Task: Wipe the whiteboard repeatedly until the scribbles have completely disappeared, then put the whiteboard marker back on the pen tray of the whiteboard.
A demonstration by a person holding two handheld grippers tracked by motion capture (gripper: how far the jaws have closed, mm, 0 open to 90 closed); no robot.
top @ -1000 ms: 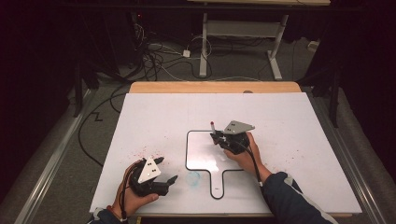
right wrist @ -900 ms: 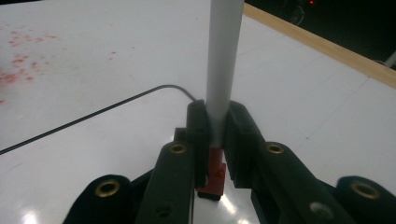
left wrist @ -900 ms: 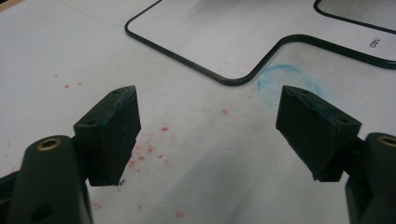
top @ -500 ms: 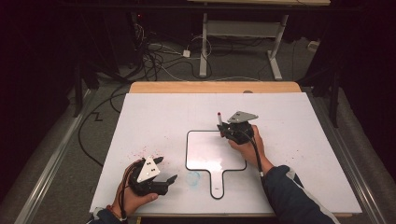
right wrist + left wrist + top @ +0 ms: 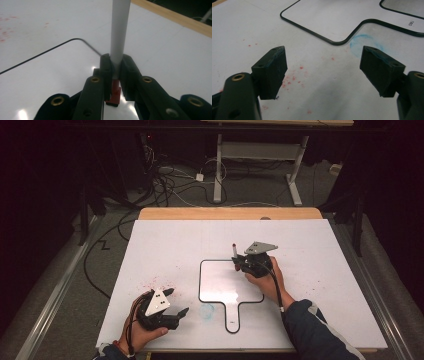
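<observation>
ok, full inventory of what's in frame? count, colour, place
paddle-shaped whiteboard: 1, white with black rim, middle of the table, handle toward the person.
marker: 1, white barrel with a red end, clamped in the right hand-held gripper, over the whiteboard's far right corner.
blue smudge: 1, pale blue, on the sheet left of the whiteboard handle.
red specks: many, red, scattered on the sheet near the left hand-held gripper.
table: 1, white sheet on a wooden top.
cables: several, black and white, on the floor behind the table.
left hand-held gripper: 1, black, open, near left corner.
right hand-held gripper: 1, black, shut on the marker.
</observation>
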